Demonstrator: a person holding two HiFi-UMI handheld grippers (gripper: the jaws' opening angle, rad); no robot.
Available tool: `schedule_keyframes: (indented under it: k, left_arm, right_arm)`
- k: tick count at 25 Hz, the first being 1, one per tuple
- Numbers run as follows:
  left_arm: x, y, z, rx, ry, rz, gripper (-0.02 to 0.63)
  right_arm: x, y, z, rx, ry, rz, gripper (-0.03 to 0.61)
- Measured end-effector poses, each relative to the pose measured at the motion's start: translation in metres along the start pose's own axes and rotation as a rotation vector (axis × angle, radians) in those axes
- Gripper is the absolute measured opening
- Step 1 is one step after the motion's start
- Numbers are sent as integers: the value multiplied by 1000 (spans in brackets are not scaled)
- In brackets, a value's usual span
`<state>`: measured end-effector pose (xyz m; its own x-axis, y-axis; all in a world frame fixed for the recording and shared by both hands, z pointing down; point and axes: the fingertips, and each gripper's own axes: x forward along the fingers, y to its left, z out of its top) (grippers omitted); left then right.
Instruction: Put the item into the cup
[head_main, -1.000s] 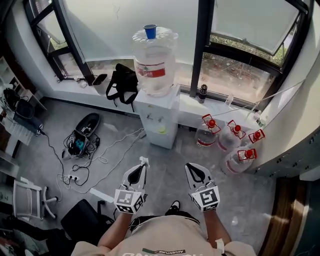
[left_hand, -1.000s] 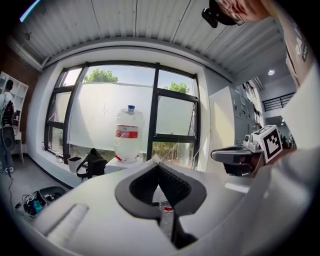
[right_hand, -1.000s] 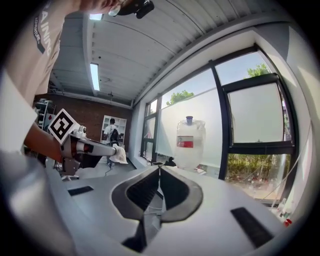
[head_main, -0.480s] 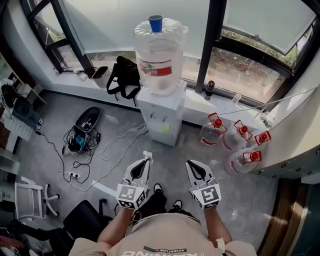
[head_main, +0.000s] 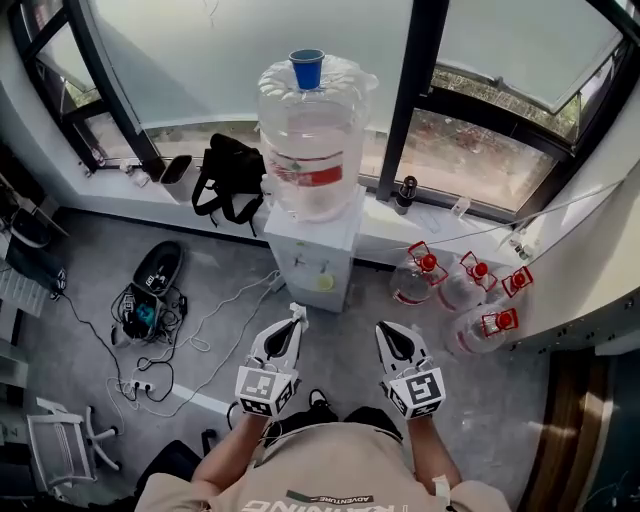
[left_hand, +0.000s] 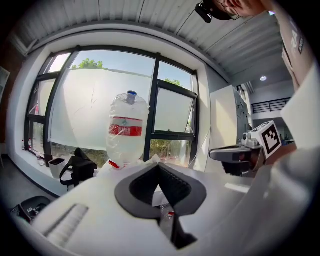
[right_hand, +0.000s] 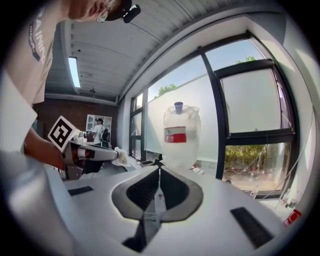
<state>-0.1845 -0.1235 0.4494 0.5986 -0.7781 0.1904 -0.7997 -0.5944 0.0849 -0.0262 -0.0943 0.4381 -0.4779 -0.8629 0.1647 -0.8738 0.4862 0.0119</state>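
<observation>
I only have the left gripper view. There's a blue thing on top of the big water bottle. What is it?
Observer: The head view looks down on it. It is a blue cup, standing mouth up on the water bottle.
Operator: Is my other gripper carrying anything?
Observer: No. In the right gripper view, the right gripper has its jaws together with nothing between them.
Operator: And what's the white bit I'm pinching?
Observer: The right gripper view shows it from the side. It is a crumpled white item sticking out past the tip of the left gripper.
</observation>
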Motion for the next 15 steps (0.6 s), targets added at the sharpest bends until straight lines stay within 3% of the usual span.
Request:
schedule_keyframes:
  k: [6,15]
  left_arm:
    - [28,26,-12,-17,32,-42,9]
    - [78,33,-23,-30,95,-36,9]
  right_arm:
    - [24,-7,-9,12,30,-47,12]
    - [55,-46,-19,42,45,-32,12]
